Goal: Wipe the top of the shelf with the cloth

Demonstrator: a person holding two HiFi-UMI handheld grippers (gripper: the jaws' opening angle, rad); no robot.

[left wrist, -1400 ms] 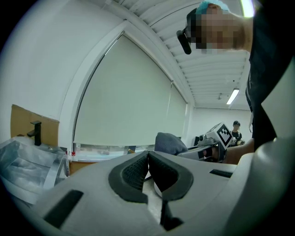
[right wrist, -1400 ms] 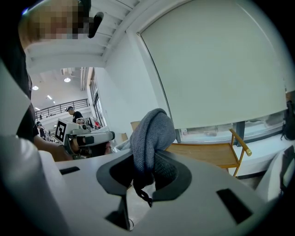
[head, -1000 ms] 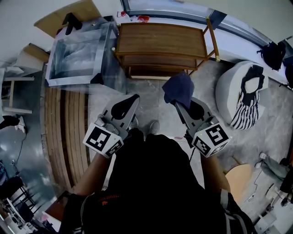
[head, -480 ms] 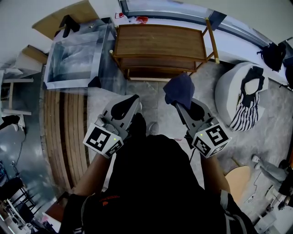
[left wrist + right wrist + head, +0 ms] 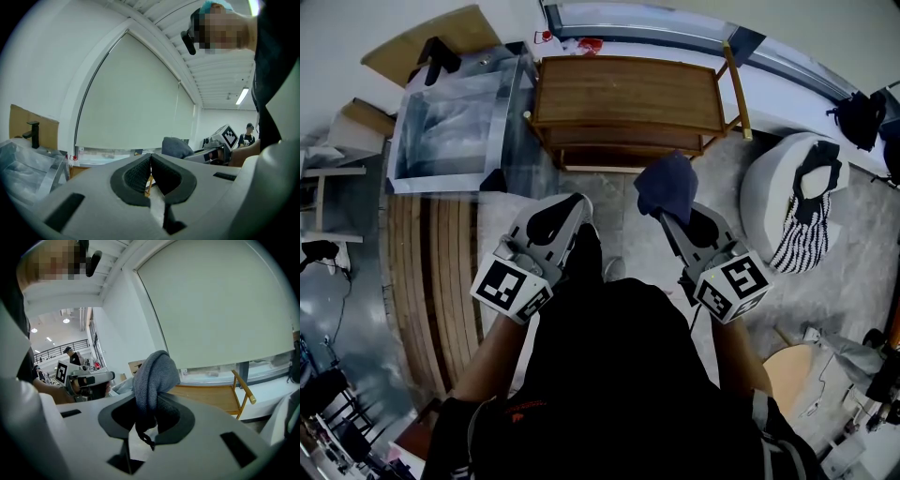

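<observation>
A wooden shelf (image 5: 628, 92) with slatted tiers stands against the window wall straight ahead; its top is bare. My right gripper (image 5: 664, 214) is shut on a blue-grey cloth (image 5: 667, 185), which bunches up above the jaws (image 5: 156, 376) and hangs short of the shelf's front edge. The shelf top (image 5: 211, 394) shows beyond the cloth in the right gripper view. My left gripper (image 5: 574, 202) is shut with nothing in it, its pads (image 5: 140, 173) pressed together, level with the right one and left of it.
A clear plastic box (image 5: 459, 117) stands left of the shelf. A white beanbag (image 5: 787, 187) with striped fabric lies at right. Wooden floor slats (image 5: 431, 262) run along the left. My own legs and shoe (image 5: 581, 258) are below the grippers.
The view has crept slightly toward the shelf and my foot has stepped forward between the grippers. Both grippers keep their pose and the cloth stays held.
</observation>
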